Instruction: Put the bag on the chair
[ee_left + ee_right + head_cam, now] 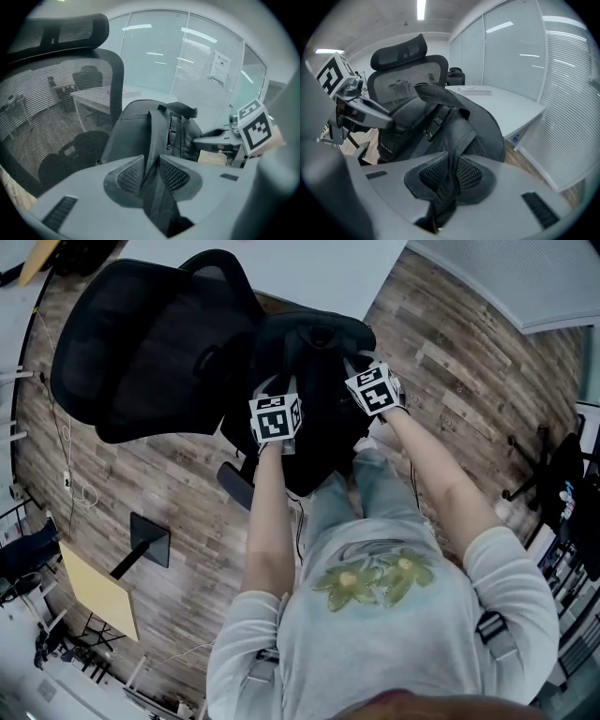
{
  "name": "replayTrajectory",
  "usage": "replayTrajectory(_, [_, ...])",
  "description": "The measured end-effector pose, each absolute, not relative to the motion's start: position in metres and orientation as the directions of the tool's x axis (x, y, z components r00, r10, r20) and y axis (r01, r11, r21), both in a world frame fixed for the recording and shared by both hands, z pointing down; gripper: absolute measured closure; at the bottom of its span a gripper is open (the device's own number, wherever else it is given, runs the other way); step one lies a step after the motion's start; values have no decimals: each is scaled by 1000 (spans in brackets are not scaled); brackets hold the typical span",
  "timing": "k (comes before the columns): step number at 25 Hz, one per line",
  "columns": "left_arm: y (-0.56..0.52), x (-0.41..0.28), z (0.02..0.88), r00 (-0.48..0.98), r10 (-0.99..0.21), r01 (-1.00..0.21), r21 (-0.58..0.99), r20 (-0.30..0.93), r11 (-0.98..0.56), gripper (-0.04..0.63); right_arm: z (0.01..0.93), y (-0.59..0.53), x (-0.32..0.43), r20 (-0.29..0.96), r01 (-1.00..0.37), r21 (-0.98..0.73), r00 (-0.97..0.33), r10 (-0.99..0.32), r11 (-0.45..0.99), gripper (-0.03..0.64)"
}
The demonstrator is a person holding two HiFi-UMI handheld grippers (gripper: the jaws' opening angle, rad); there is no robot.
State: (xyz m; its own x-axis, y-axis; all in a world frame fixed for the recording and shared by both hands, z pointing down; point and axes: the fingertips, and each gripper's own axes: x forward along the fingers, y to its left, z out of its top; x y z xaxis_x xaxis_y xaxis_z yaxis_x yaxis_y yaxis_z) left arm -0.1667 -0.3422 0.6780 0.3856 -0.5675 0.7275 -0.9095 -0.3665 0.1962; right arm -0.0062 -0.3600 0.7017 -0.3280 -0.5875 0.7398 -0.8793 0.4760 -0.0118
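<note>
The black backpack (pixel 319 381) stands upright on the seat of the black mesh office chair (pixel 141 343), right of its backrest. In the head view both marker cubes sit against the bag, the left cube (pixel 275 416) and the right cube (pixel 375 388). My left gripper (pixel 152 174) is shut on one dark shoulder strap (pixel 157 140) that runs up between its pads. My right gripper (pixel 449 176) is shut on the other strap (pixel 452 140). The bag's body (pixel 487 126) bulges beyond the jaws, with the chair's backrest (pixel 408 75) behind it.
A white desk (pixel 309 268) stands just past the chair, also seen as the desk (pixel 501 103) beside a glass wall with blinds (pixel 567 93). Wood-look floor (pixel 450 362) surrounds the chair. A yellow panel (pixel 94 592) and a dark stand base (pixel 150 540) lie at the lower left.
</note>
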Motion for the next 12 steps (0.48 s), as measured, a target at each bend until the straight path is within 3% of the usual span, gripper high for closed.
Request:
replayTrajectory(3, [-343, -168, 678, 375, -566, -913, 184, 734, -365, 482, 702, -360, -4, 748, -877, -9, -325, -579, 480, 552])
replayTrajectory(7, [-345, -170, 677, 337, -569, -923, 146, 750, -355, 479, 706, -360, 6, 759, -888, -30, -319, -568, 459, 470])
replayTrajectory(12, [-350, -181, 668, 287, -589, -933, 81, 755, -351, 474, 698, -353, 8, 764, -882, -52, -337, -550, 468, 422])
